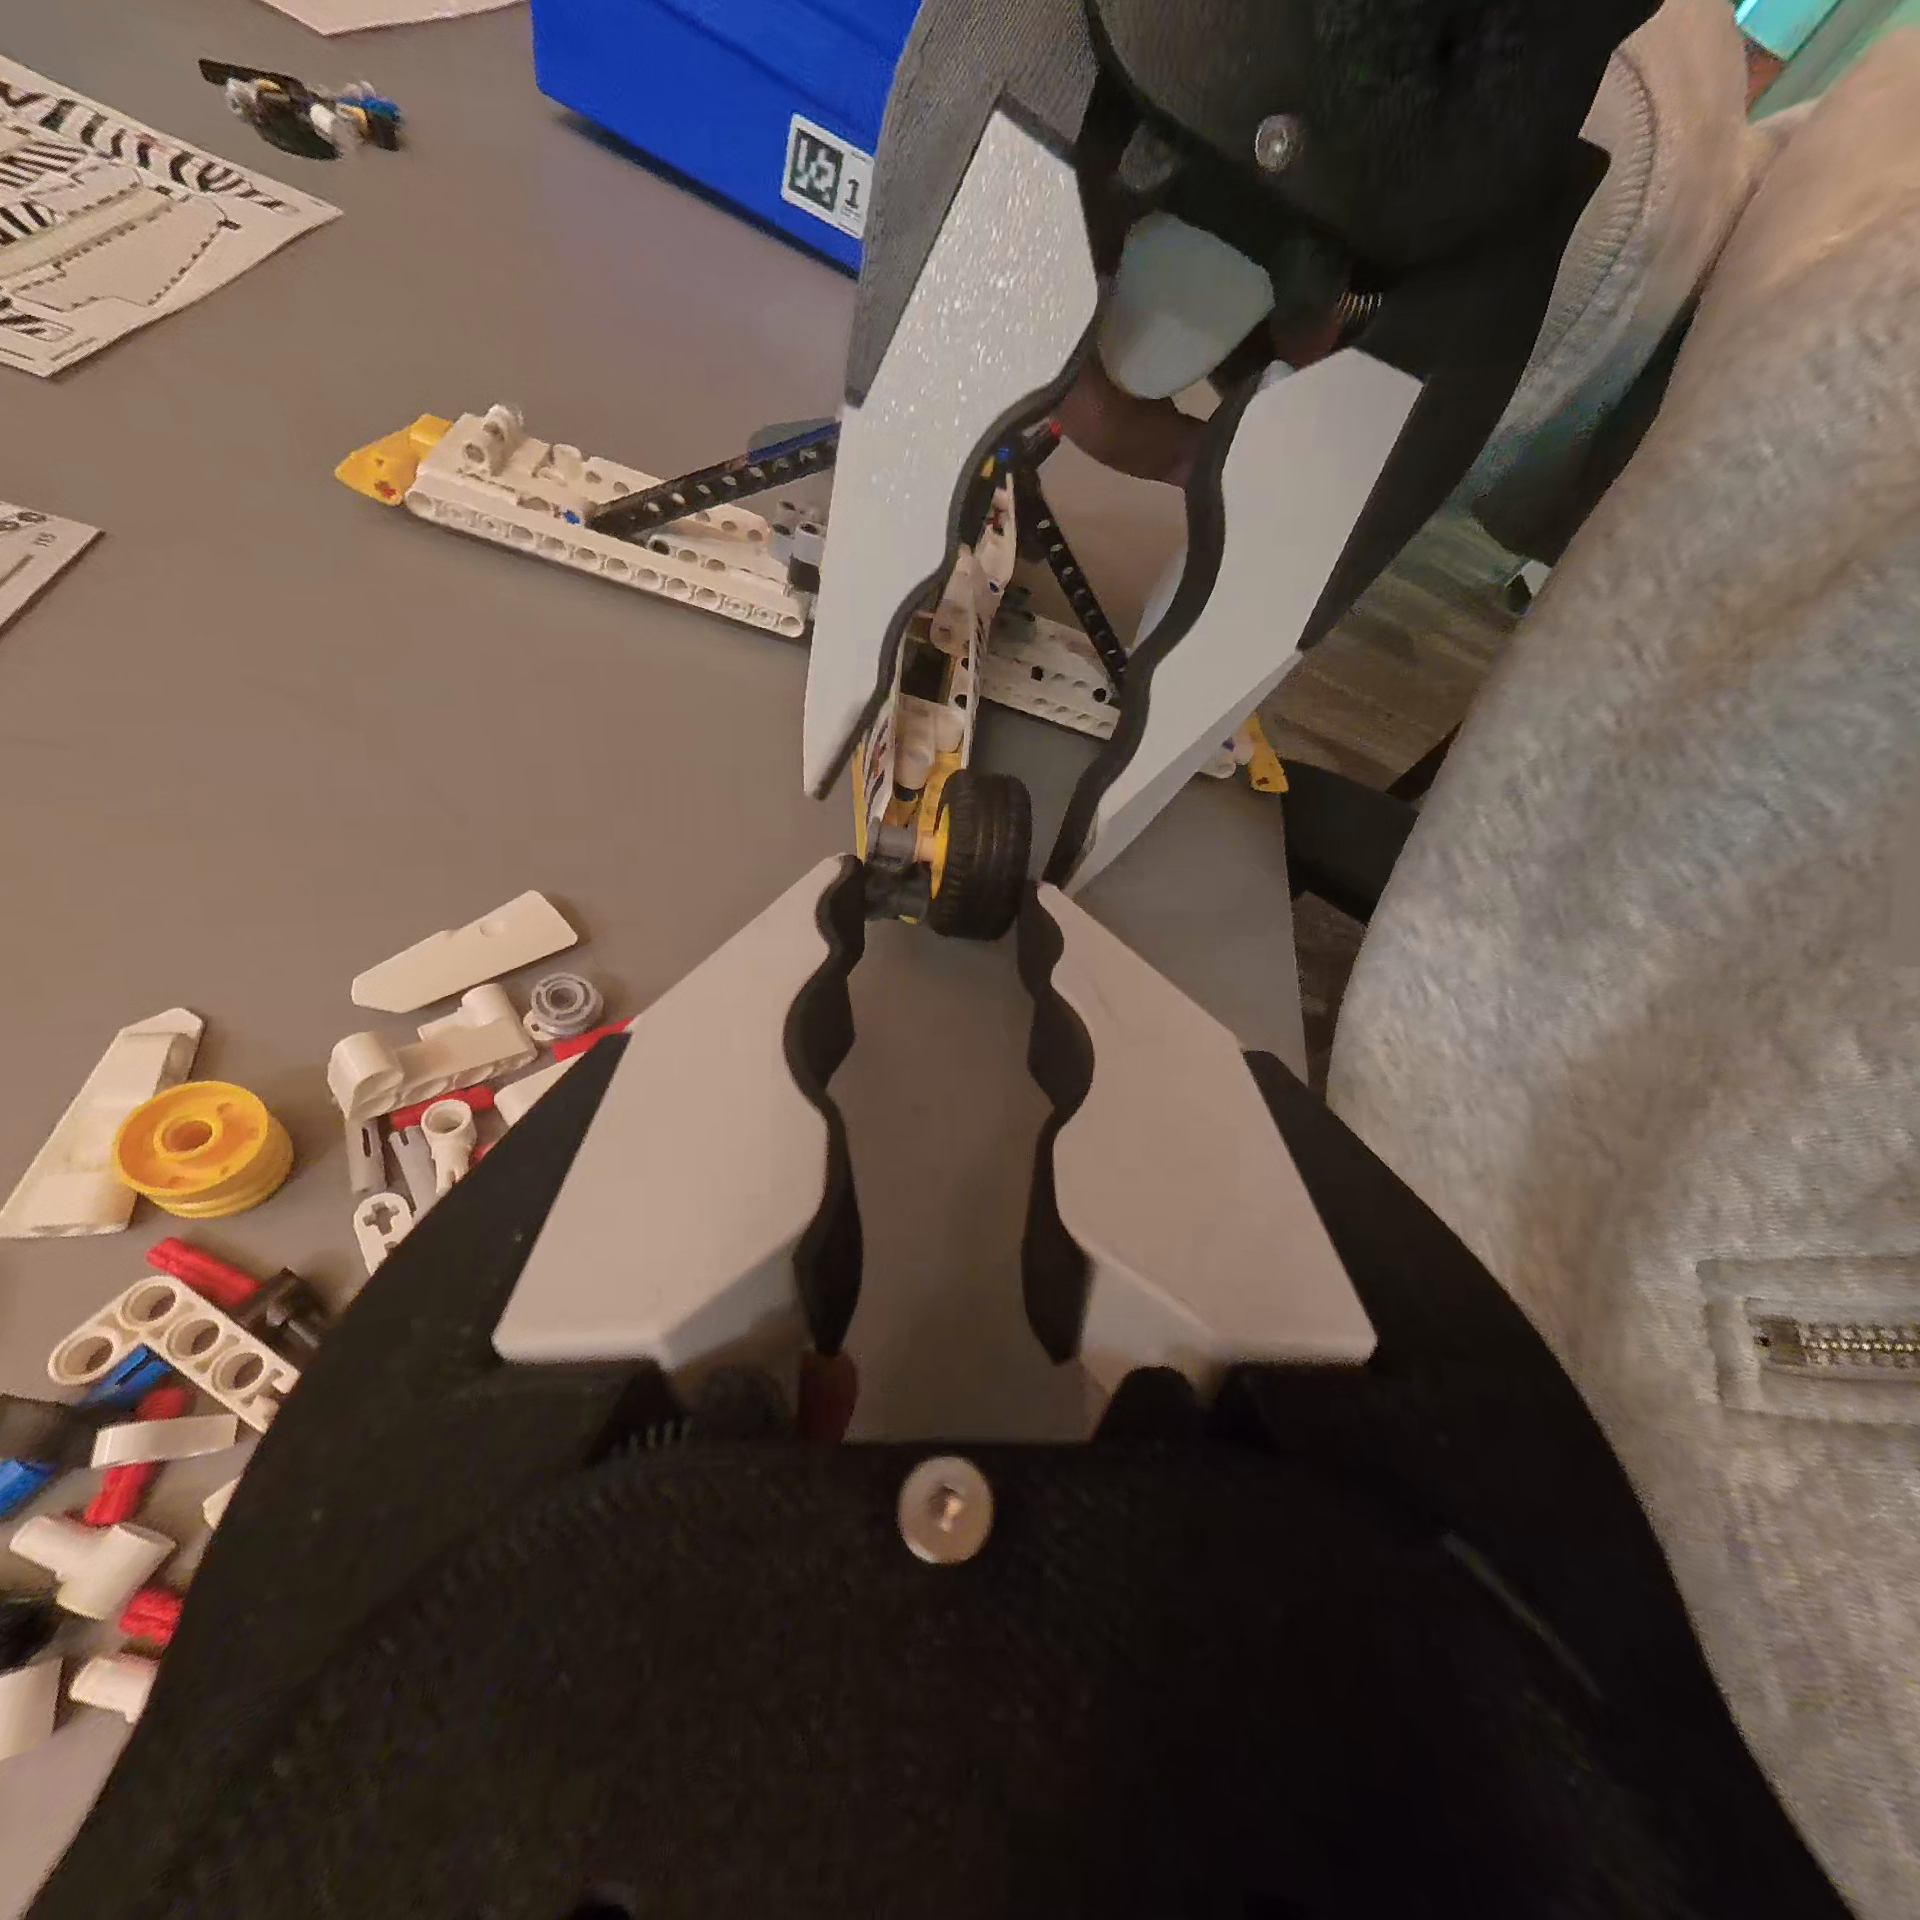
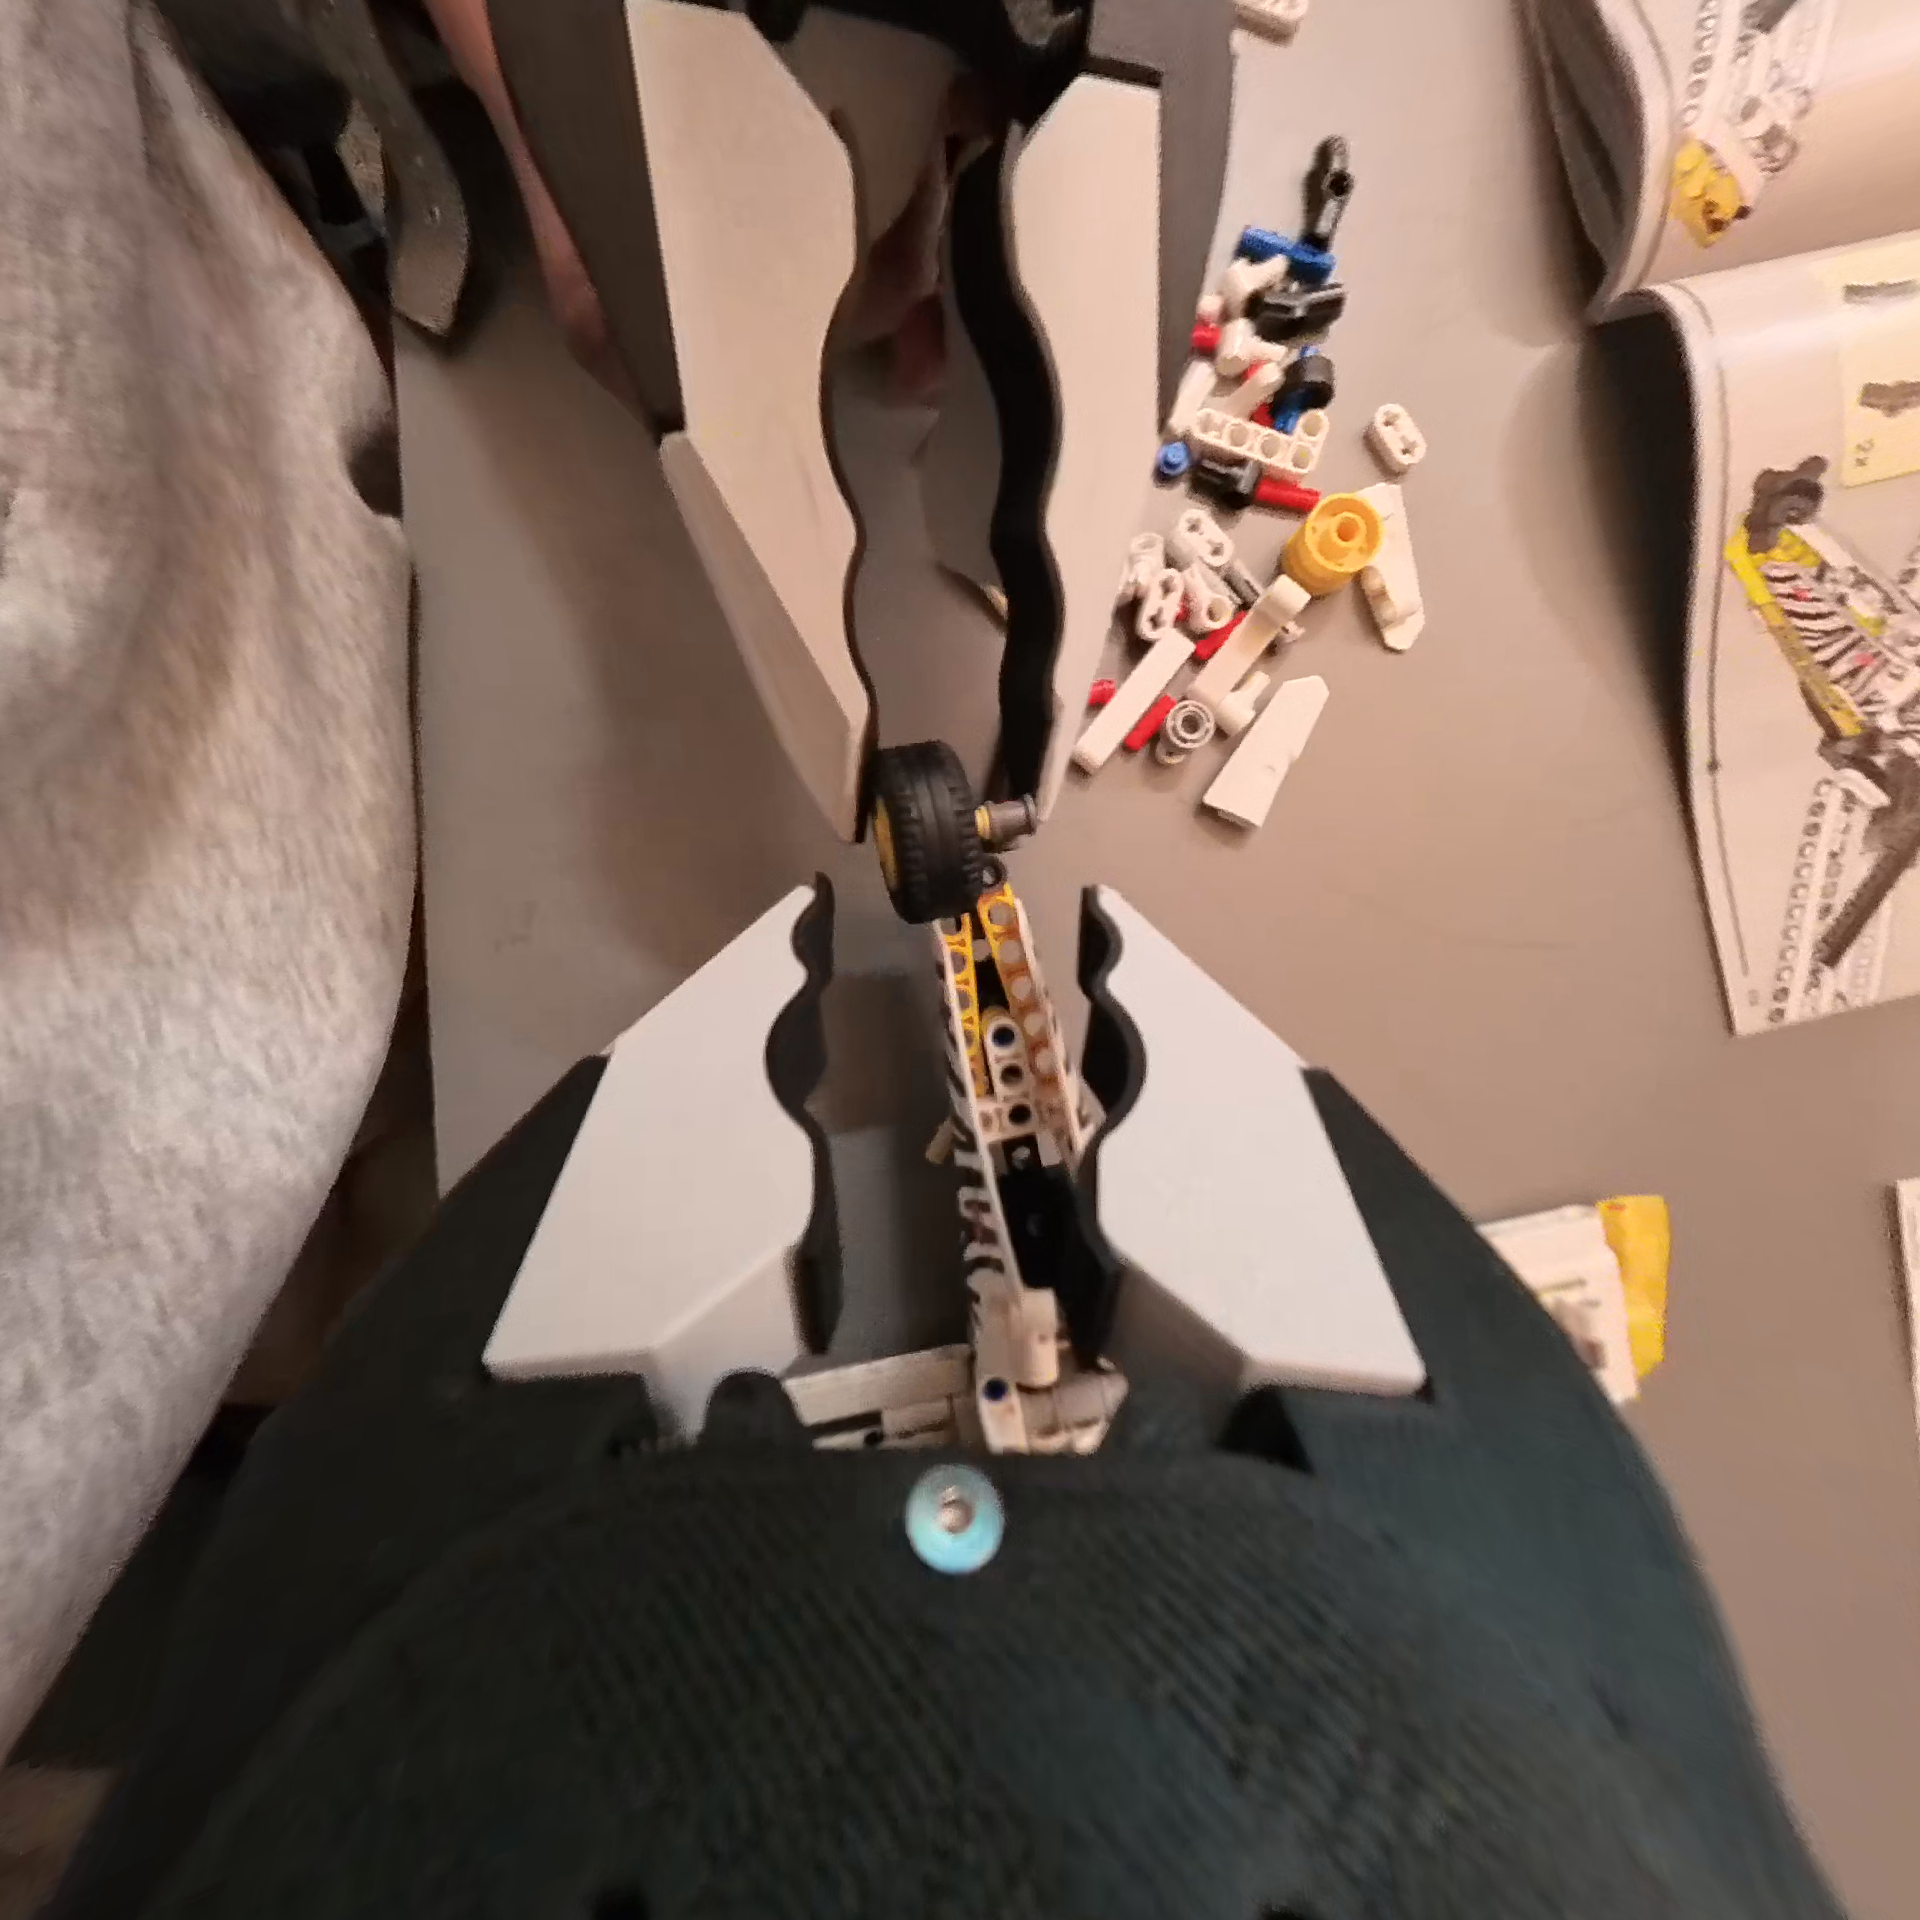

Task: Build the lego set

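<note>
A narrow white and yellow striped lego assembly (image 2: 1003, 1049) stands up between the fingers of my right gripper (image 2: 956, 904). It leans on one finger, and a gap shows to the other, so the jaws stand apart. A black tyre wheel with a yellow hub (image 2: 923, 831) and a grey axle pin (image 2: 1013, 821) sit at the assembly's tip. My left gripper (image 1: 940, 883) pinches the wheel (image 1: 982, 857) and pin between its fingertips. In the left wrist view the right gripper (image 1: 956, 800) comes down from above. In the right wrist view the left gripper (image 2: 951, 805) does the same.
A long white winged lego model with yellow tips (image 1: 582, 520) lies on the grey table (image 1: 520, 727) behind the grippers. Loose parts (image 1: 436, 1081) and a yellow pulley (image 1: 203, 1148) lie to the left. A blue box (image 1: 717, 104), instruction sheets (image 2: 1818, 644) and a grey sleeve (image 1: 1662, 935) are nearby. Both grippers' tips are close together, under 4 cm apart.
</note>
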`<act>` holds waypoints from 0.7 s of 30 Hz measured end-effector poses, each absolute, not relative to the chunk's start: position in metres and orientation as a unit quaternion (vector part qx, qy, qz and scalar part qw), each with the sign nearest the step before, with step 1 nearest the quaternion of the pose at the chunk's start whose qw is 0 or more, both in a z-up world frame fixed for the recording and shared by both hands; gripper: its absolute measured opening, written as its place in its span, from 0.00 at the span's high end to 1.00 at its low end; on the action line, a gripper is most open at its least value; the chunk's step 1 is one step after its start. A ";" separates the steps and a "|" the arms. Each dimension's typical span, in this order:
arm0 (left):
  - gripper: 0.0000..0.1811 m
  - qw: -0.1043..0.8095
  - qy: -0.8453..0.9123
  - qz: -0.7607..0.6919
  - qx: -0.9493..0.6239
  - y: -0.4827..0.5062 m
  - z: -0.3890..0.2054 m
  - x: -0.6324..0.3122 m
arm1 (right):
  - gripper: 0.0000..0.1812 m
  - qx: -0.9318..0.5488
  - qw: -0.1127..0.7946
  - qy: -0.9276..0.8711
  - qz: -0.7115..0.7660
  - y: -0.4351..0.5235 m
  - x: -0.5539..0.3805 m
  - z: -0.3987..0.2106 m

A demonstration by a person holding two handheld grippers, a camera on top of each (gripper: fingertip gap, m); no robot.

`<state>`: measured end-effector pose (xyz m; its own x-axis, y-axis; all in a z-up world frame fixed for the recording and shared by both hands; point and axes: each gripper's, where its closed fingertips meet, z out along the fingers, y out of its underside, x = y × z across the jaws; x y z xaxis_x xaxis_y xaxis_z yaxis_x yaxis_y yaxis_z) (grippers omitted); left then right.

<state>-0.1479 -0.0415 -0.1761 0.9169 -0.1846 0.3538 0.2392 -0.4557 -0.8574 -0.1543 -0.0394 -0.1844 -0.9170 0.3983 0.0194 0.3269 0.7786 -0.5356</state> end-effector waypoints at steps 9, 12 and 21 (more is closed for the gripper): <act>0.84 0.527 -0.020 -0.197 -0.827 -0.047 -0.175 -0.149 | 0.77 -0.305 0.157 -0.874 0.345 -0.037 -0.139 -0.147; 0.83 0.540 -0.018 -0.197 -0.818 -0.048 -0.170 -0.150 | 0.77 -0.343 0.202 -0.833 0.384 -0.042 -0.127 -0.136; 0.68 0.554 0.007 -0.116 -0.825 -0.047 -0.168 -0.153 | 0.77 -0.416 0.303 -0.725 0.458 -0.055 -0.112 -0.135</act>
